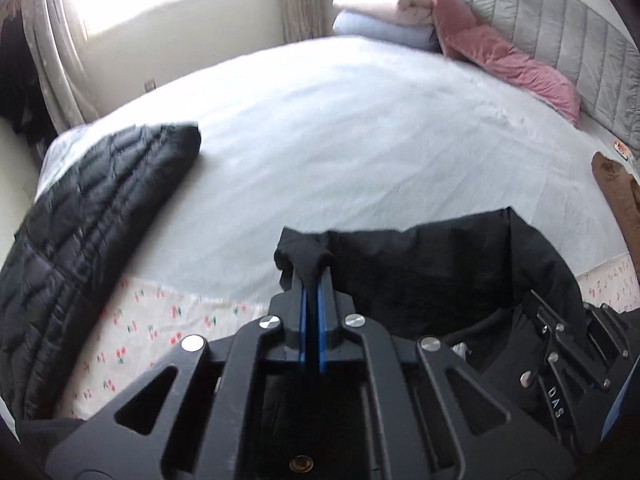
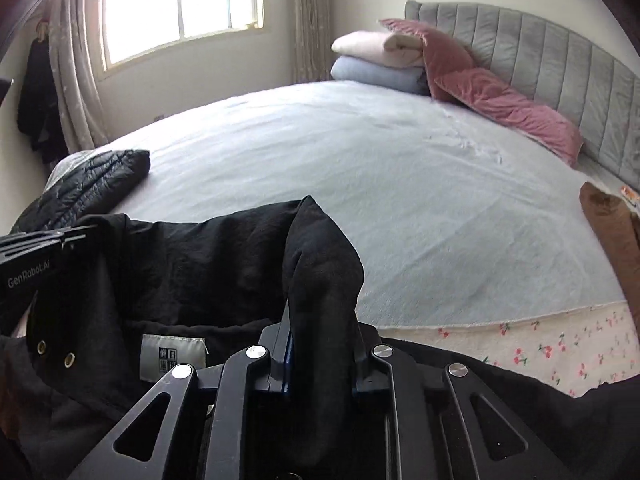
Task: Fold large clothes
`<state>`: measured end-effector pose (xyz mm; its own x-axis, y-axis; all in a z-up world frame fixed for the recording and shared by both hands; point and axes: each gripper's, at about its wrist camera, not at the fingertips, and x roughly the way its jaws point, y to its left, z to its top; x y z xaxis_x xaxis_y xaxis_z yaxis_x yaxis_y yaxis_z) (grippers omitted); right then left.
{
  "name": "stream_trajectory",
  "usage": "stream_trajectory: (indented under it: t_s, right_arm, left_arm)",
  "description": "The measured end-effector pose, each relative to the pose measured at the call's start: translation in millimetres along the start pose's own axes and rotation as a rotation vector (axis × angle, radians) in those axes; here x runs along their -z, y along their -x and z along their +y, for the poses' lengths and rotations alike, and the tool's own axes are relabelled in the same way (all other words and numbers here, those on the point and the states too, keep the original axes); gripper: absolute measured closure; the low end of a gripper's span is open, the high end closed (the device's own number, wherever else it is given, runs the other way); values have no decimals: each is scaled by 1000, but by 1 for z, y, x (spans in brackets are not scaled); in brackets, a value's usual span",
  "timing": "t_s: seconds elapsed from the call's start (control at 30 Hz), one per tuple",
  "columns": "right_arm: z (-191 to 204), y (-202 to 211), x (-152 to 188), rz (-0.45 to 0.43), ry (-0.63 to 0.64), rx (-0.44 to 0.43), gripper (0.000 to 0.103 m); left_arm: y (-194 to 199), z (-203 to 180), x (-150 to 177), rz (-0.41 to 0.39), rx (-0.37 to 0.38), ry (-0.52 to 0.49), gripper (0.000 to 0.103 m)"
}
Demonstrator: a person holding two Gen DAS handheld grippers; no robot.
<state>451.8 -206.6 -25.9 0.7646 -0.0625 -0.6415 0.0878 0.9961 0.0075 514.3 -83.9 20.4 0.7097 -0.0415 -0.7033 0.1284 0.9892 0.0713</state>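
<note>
A black quilted jacket (image 1: pixel 92 216) is seen folded at the left edge of the bed (image 1: pixel 340 136), near its left front corner, lying on the pale blue blanket (image 2: pixel 400 184) that covers the mattress. Behind it, a bright window (image 2: pixel 180 4) is framed by pale curtains (image 2: pixel 76 80), and dark clothes (image 2: pixel 38 96) are seen hanging by the wall at far left.

At the bed's front edge, a second black garment (image 2: pixel 192 264) is held up by both tongs. In the left wrist view, the left gripper (image 1: pixel 311 276) is shown pinched tight on a bunched corner of this cloth, the blue-lined fingers (image 1: pixel 322 320) nearly touching. In the right wrist view, the right gripper (image 2: pixel 320 320) is shown narrowed around a thick fold of the same garment, which rises in a peak above its tips. A white sewn-in label (image 2: pixel 174 356) and two metal eyelets (image 2: pixel 54 353) are visible on the garment's inner side, between the two tools.

A floral sheet (image 2: pixel 560 344) with red cherries is exposed below the blanket along the front edge. At the far right, folded pink and blue bedding (image 2: pixel 380 60) is stacked against the grey padded headboard (image 2: pixel 540 64), with a pink velvet pillow (image 2: pixel 508 108) leaning beside it. A brown item (image 2: pixel 612 232) is partly seen at the right edge.
</note>
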Motion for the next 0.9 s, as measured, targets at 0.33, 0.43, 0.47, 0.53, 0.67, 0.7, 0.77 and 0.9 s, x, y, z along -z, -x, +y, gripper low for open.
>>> stream_trajectory:
  t_s: [0.33, 0.43, 0.47, 0.53, 0.67, 0.7, 0.77, 0.9]
  right_arm:
    - [-18, -3, -8, -2, -51, -64, 50]
    - [-24, 15, 6, -3, -31, -89, 50]
    - [-24, 17, 13, 13, -23, -90, 50]
    - [-21, 12, 30, 52, -2, -79, 50]
    - [-38, -7, 61, 162, -50, -88, 49]
    - [-47, -2, 63, 160, -92, -97, 49]
    - [-63, 20, 65, 161, -137, -97, 49]
    - [-105, 86, 76, 110, -141, -85, 33]
  left_arm:
    - [-24, 40, 18, 88, -47, 4, 65]
    - [1, 59, 39, 67, 71, 20, 64]
    - [2, 59, 49, 88, 89, 2, 64]
    - [-7, 59, 76, 142, 82, -30, 64]
    - [-23, 64, 117, 119, 44, -63, 52]
    - [-19, 65, 116, 126, 12, -57, 43]
    - [-2, 69, 114, 123, -4, -27, 42]
    - [53, 70, 123, 93, 66, -28, 21]
